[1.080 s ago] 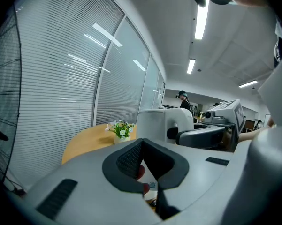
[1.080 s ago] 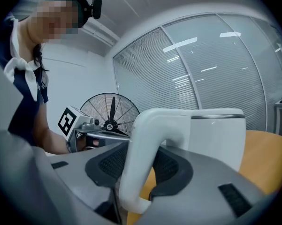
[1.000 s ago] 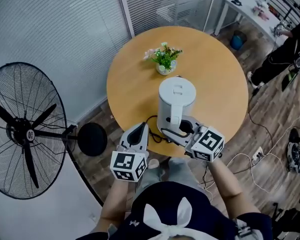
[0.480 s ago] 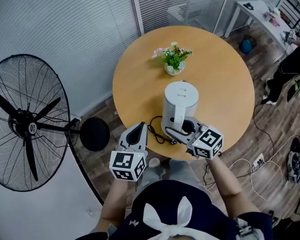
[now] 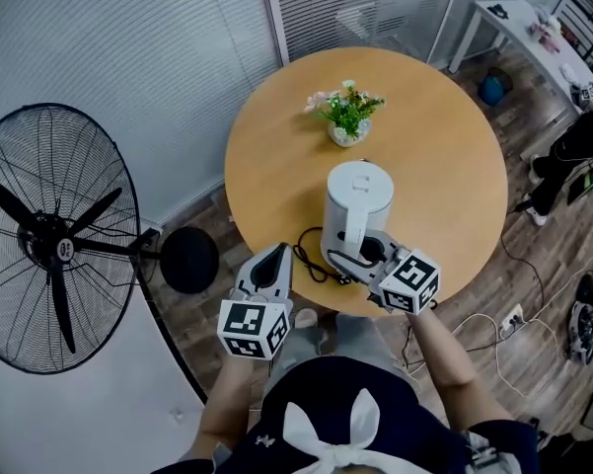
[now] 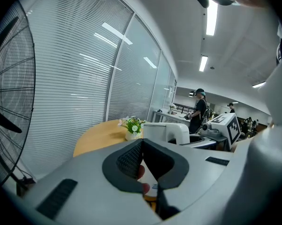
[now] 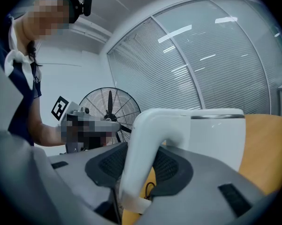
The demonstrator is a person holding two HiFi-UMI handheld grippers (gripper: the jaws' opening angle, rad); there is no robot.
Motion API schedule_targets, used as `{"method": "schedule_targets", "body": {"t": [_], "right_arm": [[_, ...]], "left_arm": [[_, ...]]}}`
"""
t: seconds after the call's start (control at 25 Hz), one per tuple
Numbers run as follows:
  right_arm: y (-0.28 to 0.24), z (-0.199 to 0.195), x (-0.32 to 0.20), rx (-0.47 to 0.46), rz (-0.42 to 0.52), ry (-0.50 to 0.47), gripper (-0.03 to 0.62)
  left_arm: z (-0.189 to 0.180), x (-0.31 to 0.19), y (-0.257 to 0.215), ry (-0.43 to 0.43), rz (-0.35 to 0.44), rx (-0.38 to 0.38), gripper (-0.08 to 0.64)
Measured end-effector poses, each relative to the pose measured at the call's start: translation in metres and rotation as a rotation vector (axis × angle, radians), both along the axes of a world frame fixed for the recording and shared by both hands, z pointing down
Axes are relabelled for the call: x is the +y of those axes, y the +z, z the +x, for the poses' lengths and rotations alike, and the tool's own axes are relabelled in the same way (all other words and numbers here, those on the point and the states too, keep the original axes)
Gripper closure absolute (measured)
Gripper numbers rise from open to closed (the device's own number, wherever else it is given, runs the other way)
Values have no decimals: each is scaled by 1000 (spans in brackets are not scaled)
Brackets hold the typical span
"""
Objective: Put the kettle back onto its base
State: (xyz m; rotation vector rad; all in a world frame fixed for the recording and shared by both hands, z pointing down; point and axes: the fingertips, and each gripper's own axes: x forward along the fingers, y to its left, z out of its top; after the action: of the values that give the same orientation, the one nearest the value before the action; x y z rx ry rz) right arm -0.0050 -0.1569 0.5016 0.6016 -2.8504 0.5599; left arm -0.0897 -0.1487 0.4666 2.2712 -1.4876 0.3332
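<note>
**Head view:** A white electric kettle (image 5: 356, 197) stands upright near the close edge of a round wooden table (image 5: 276, 136). The right tongs (image 5: 363, 257) reach in from the person's side and clasp its curved white handle (image 5: 346, 227), with the kettle's body straight ahead of them. The left tongs (image 5: 272, 262) hang off the table's edge, left of the kettle and apart from it. A black cord (image 5: 306, 255) loops out beside the kettle. The base is hidden, probably directly beneath.

**Left gripper view:** The left tongs (image 6: 141, 144) are clenched on nothing. The kettle (image 6: 165, 133) sits ahead to their right.

**Right gripper view:** The right tongs (image 7: 140, 165) grasp the handle (image 7: 143, 139), whose long axis runs vertically between the pads. Setting the kettle down looks like the right hand's job.
</note>
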Motion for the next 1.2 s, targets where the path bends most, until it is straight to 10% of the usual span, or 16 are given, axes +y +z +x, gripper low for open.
{"method": "schedule_targets", "body": {"t": [1.2], "right_arm": [[18, -2, 35, 8, 17, 4, 442]], "left_arm": [[-3, 6, 1, -21, 2, 0, 538]]}}
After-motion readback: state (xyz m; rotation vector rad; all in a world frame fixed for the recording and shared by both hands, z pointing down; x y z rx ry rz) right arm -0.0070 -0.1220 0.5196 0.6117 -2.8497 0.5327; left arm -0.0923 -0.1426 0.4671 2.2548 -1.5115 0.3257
